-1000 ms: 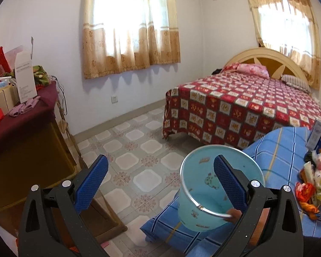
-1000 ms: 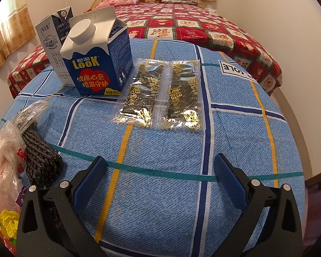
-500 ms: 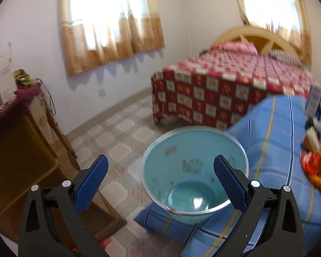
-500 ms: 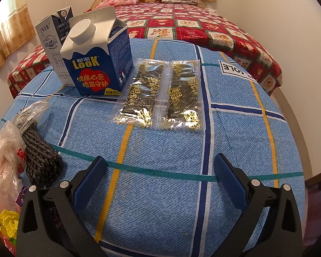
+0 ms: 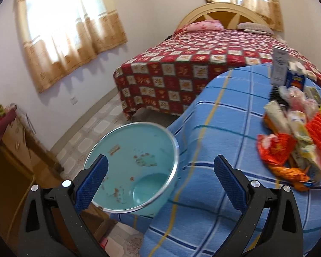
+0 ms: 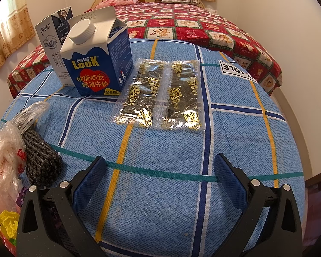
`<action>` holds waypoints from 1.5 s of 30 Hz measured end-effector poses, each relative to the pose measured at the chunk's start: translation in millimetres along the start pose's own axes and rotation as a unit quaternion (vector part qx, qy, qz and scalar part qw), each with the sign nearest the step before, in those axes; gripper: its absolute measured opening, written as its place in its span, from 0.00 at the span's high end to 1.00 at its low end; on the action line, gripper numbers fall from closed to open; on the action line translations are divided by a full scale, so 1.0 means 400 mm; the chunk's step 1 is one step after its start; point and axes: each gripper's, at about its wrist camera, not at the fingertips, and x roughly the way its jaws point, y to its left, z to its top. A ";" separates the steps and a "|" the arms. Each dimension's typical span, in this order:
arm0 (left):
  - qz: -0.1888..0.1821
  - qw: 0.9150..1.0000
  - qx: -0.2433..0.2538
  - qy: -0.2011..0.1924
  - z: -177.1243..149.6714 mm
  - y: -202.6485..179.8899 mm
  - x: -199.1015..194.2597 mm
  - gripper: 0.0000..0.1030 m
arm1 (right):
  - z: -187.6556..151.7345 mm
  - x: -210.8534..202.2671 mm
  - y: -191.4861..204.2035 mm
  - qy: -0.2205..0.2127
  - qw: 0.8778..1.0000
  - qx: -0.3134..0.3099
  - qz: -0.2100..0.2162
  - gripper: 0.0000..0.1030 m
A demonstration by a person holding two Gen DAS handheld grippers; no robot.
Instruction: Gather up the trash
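Blue-checked cloth: woven cover over the table, carrying all the trash I mean to collect
Bin: pale blue plastic bucket, smooth with a metal-looking rim and brown specks inside; it sits at the table's left edge, mouth tilted toward me, I judge so wrappers can be dropped in
Left gripper: jaws spread wide, nothing between them, hanging just above the bucket
Right gripper: jaws apart, empty, over bare cloth near the front edge
Seaweed packets: two flat, crinkly clear sachets mid-table, lying side by side
Cartons: blue Look carton and grey carton, both upright toward the far-left edge
Wrapper heap: crumpled foil and plastic at the left edge
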 end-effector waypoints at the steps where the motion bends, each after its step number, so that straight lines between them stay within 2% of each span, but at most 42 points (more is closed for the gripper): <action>1: -0.002 1.000 0.007 -0.005 -0.001 -0.013 -0.008 0.06 | 0.002 0.002 -0.001 0.000 1.000 0.000 0.000 0.04; 4: 0.000 0.999 0.025 -0.019 0.001 -0.045 -0.031 0.06 | 0.008 0.010 0.000 0.001 1.000 -0.003 0.003 0.04; 7: -0.008 0.999 0.024 -0.027 0.011 -0.054 -0.057 0.06 | 0.015 0.002 -0.008 0.015 0.999 -0.024 0.029 0.05; 11: -0.008 0.998 0.022 -0.056 0.026 -0.048 -0.111 0.06 | 0.022 -0.069 -0.044 -0.043 0.998 0.021 0.031 0.05; 14: -0.007 0.998 0.020 -0.064 0.029 -0.043 -0.129 0.06 | 0.025 -0.177 -0.050 -0.094 0.995 0.021 0.003 0.05; 15: -0.009 0.998 0.020 -0.063 0.027 -0.041 -0.135 0.06 | 0.013 -0.263 -0.051 -0.130 0.991 0.015 -0.014 0.05; 18: -0.021 0.997 0.024 -0.064 0.016 -0.034 -0.158 0.06 | -0.032 -0.398 -0.050 -0.180 0.983 0.009 -0.029 0.05; 19: -0.021 0.997 0.025 -0.065 0.012 -0.031 -0.165 0.06 | -0.068 -0.472 -0.045 -0.202 0.979 0.014 -0.023 0.05; 21: -0.031 0.997 0.028 -0.065 0.005 -0.028 -0.178 0.06 | -0.123 -0.557 -0.034 -0.216 0.976 0.015 -0.013 0.05; 22: -0.036 0.997 0.029 -0.064 0.000 -0.027 -0.187 0.06 | -0.187 -0.622 -0.014 -0.223 0.975 0.010 0.017 0.05; 23: -0.037 0.997 0.029 -0.066 -0.006 -0.026 -0.196 0.06 | -0.197 -0.630 -0.013 -0.225 0.974 0.008 0.023 0.05; 24: -0.039 0.997 0.031 -0.067 -0.009 -0.026 -0.202 0.06 | -0.261 -0.670 0.018 -0.229 0.973 0.004 0.041 0.05; 27: -0.047 0.997 0.030 -0.062 -0.019 -0.024 -0.216 0.06 | -0.324 -0.701 0.056 -0.232 0.971 -0.005 0.059 0.05; 29: -0.052 0.996 0.031 -0.059 -0.022 -0.024 -0.227 0.06 | -0.376 -0.732 0.095 -0.244 0.968 -0.016 0.055 0.05; 32: -0.056 0.996 0.028 -0.061 -0.028 -0.019 -0.244 0.06 | -0.410 -0.764 0.137 -0.254 0.965 -0.025 0.057 0.05; 36: -0.051 0.995 0.031 -0.076 -0.027 -0.020 -0.268 0.06 | -0.440 -0.792 0.159 -0.270 0.961 -0.032 0.059 0.05; 45: -0.042 0.995 0.024 -0.090 -0.023 -0.006 -0.288 0.06 | -0.435 -0.800 0.144 -0.259 0.963 -0.040 0.058 0.05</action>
